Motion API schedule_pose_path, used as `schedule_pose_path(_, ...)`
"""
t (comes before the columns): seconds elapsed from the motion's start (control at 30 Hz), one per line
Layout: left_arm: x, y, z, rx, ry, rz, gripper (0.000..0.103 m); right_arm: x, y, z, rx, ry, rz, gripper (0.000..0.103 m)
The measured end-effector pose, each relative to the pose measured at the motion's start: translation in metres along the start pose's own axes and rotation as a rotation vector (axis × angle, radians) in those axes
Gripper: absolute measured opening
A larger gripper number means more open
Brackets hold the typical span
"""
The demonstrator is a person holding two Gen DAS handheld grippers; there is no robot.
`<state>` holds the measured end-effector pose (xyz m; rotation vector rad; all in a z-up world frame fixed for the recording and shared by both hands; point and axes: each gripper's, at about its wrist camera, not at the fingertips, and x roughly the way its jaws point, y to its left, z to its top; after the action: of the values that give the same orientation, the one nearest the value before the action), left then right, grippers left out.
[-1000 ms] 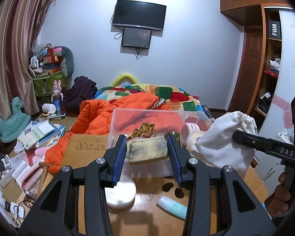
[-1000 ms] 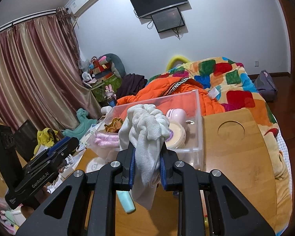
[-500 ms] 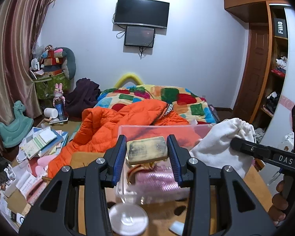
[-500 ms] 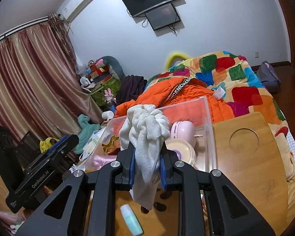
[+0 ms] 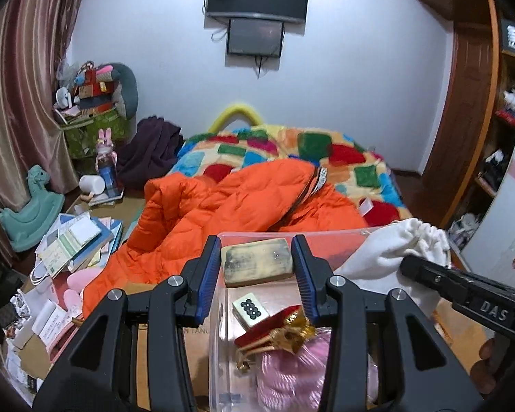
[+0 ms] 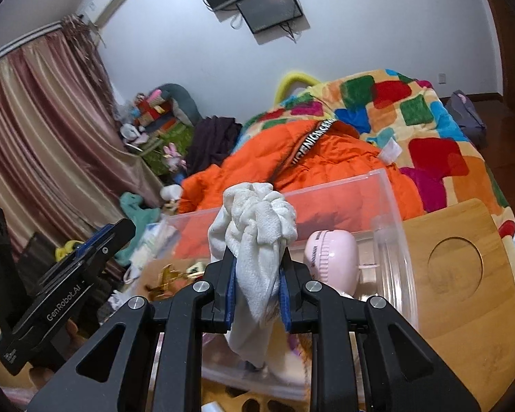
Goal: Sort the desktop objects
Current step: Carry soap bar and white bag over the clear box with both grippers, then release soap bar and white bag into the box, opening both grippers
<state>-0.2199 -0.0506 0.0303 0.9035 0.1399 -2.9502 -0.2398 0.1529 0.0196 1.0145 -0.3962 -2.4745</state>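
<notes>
My left gripper is shut on a worn tan rectangular block and holds it above the clear plastic bin. Inside the bin lie a mahjong tile, a red and gold ornament and a pink bundle. My right gripper is shut on a white drawstring cloth pouch and holds it over the same bin, next to a pink round device. The pouch also shows in the left wrist view.
The bin stands on a wooden desk with a round cut-out. Behind it lie an orange jacket and a patchwork bed. Books and papers clutter the floor at the left.
Both grippers have moved forward over the bin with their loads. The bin's inside now fills the lower part of both views, and the desk items in front have dropped out of sight.
</notes>
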Motion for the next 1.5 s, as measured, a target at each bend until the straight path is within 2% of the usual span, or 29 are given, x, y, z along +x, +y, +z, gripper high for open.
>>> schedule_pose_path(0.13, 0.016, -0.002, -0.004, 0.015, 0.045, 0.007, 0.041, 0.009, 0.005, 0.0, -0.034, 0.015, -0.044, 0.018)
schedule_pose_path(0.2, 0.02, -0.006, -0.006, 0.023, 0.063, 0.002, 0.042, 0.009, 0.011, -0.003, -0.075, 0.017, -0.053, 0.021)
schedule_pose_path(0.33, 0.023, -0.009, -0.009, 0.02, 0.101, -0.023, 0.042, 0.013, 0.025, -0.008, -0.182, 0.016, -0.13, 0.023)
schedule_pose_path(0.4, 0.022, -0.011, -0.011, 0.03, 0.106, -0.023, 0.042, 0.014, 0.028, -0.01, -0.215, 0.027, -0.161, 0.033)
schedule_pose_path(0.47, 0.02, -0.013, -0.012, 0.041, 0.108, -0.024, 0.042, 0.013, 0.031, -0.014, -0.241, 0.027, -0.19, 0.056)
schedule_pose_path(0.53, 0.018, -0.015, -0.013, 0.047, 0.105, -0.025, 0.045, 0.007, 0.035, -0.019, -0.269, 0.007, -0.216, 0.061)
schedule_pose_path(0.6, 0.013, -0.016, -0.013, 0.047, 0.1, -0.027, 0.053, 0.0, 0.039, -0.022, -0.296, -0.009, -0.235, 0.062)
schedule_pose_path(0.73, -0.002, -0.017, -0.013, 0.052, 0.067, -0.029, 0.059, -0.019, 0.043, -0.027, -0.33, -0.057, -0.27, 0.067)
schedule_pose_path(0.8, -0.015, -0.016, -0.012, 0.051, 0.041, -0.029, 0.068, -0.034, 0.042, -0.029, -0.337, -0.093, -0.287, 0.071)
schedule_pose_path(0.93, -0.044, -0.014, -0.012, 0.055, -0.017, -0.009, 0.077, -0.063, 0.034, -0.031, -0.312, -0.157, -0.317, 0.083)
schedule_pose_path(1.07, -0.069, -0.012, -0.018, 0.061, -0.06, 0.004, 0.09, -0.087, 0.017, -0.036, -0.265, -0.177, -0.329, 0.083)
schedule_pose_path(1.27, -0.083, -0.01, -0.038, 0.069, -0.053, -0.003, 0.091, -0.096, -0.008, -0.054, -0.19, -0.147, -0.342, 0.083)
schedule_pose_path(1.37, -0.082, -0.011, -0.048, 0.08, -0.027, 0.003, 0.091, -0.088, -0.012, -0.068, -0.198, -0.113, -0.398, 0.083)
schedule_pose_path(1.5, -0.083, -0.007, -0.062, 0.072, -0.003, 0.007, 0.091, -0.086, -0.014, -0.083, -0.207, -0.079, -0.394, 0.083)
